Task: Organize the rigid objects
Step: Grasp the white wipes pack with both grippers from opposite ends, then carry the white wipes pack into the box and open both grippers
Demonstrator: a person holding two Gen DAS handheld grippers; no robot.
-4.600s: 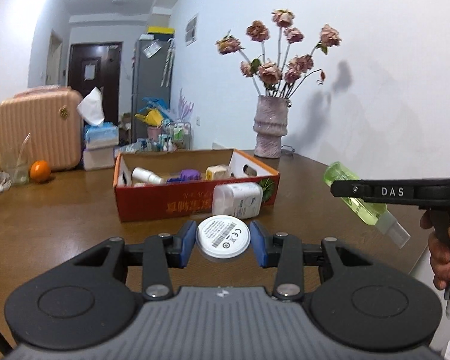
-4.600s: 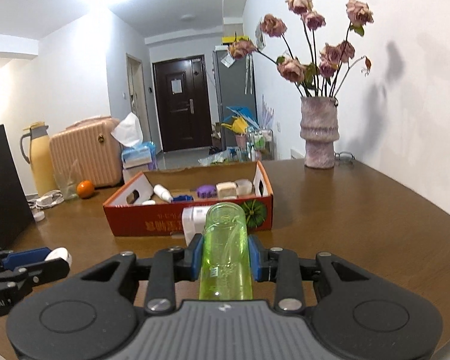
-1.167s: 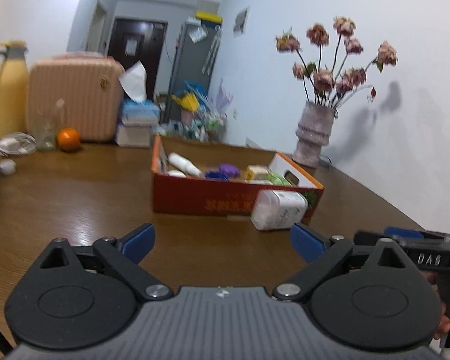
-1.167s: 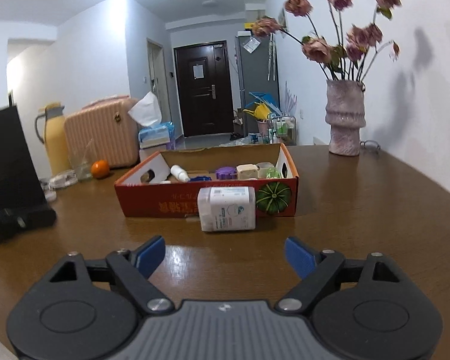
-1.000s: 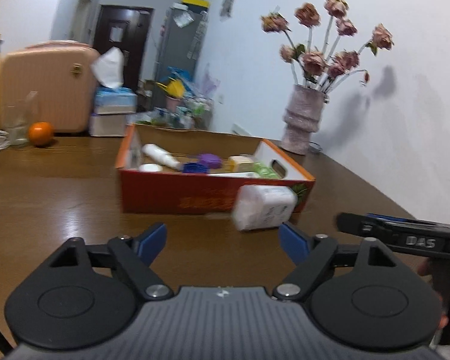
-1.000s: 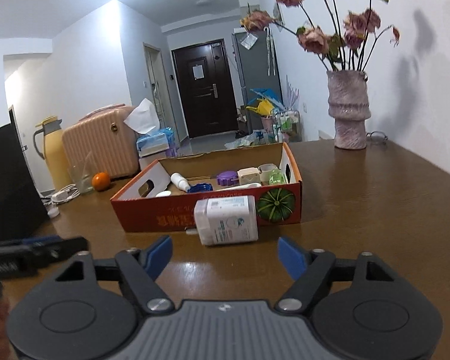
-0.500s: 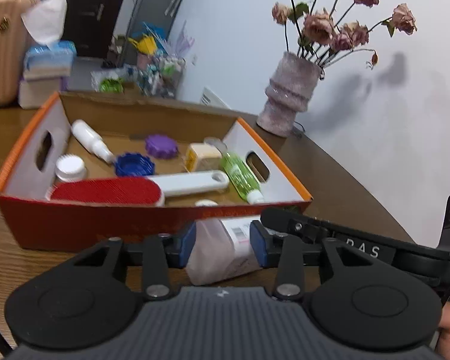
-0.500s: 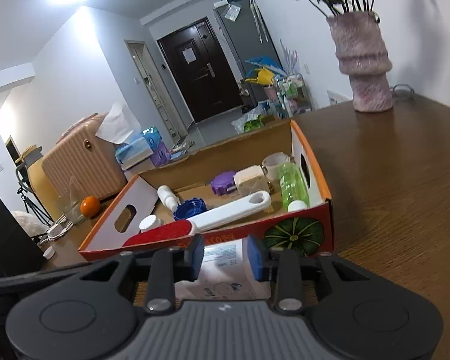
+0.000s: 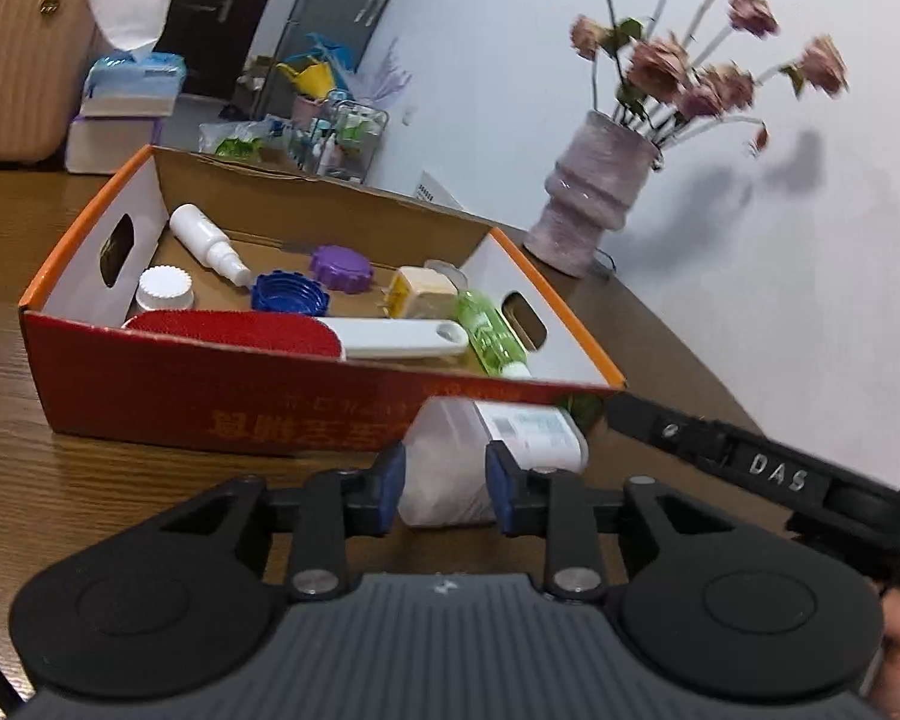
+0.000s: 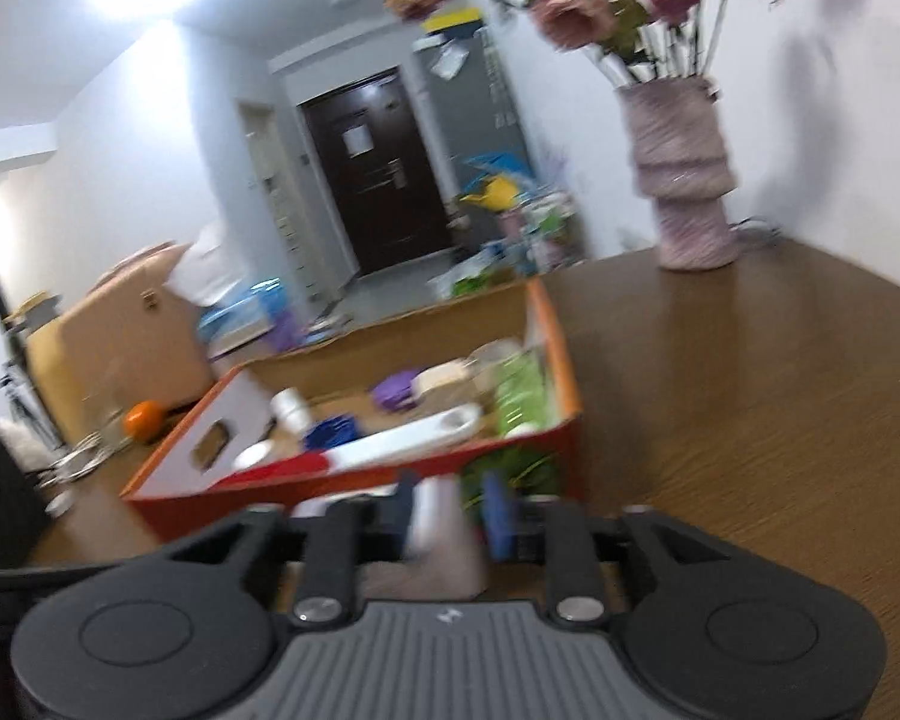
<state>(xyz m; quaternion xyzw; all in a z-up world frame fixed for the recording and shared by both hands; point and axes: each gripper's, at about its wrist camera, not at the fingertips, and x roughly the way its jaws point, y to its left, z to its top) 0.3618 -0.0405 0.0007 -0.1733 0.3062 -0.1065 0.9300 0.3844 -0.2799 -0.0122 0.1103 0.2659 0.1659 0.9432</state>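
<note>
Where the red cardboard box (image 9: 210,396) stands on the brown table (image 9: 60,480), its front wall blocks the way ahead at twelve o'clock of both wrist views. Bare tabletop lies open toward nine o'clock in the left view and toward three o'clock in the right view, as far as the pink vase (image 9: 588,210) near one o'clock.

Both tools point slightly downward at the box front. The left gripper (image 9: 444,480) has just been closing, and its blue pads (image 9: 393,474) are clamped on the white container (image 9: 528,426). The right gripper (image 10: 450,510) reaches the same container from the three o'clock side. Its jaws have just been opening, and in its blurred view a gap shows between the container and the right-hand pad, so it looks let go.

The container is a translucent white tub with a barcoded label. It lies on its side just in front of the box, outside it. Inside the box lie a red-and-white brush (image 9: 330,336), a green bottle (image 9: 489,336) and screw caps.
</note>
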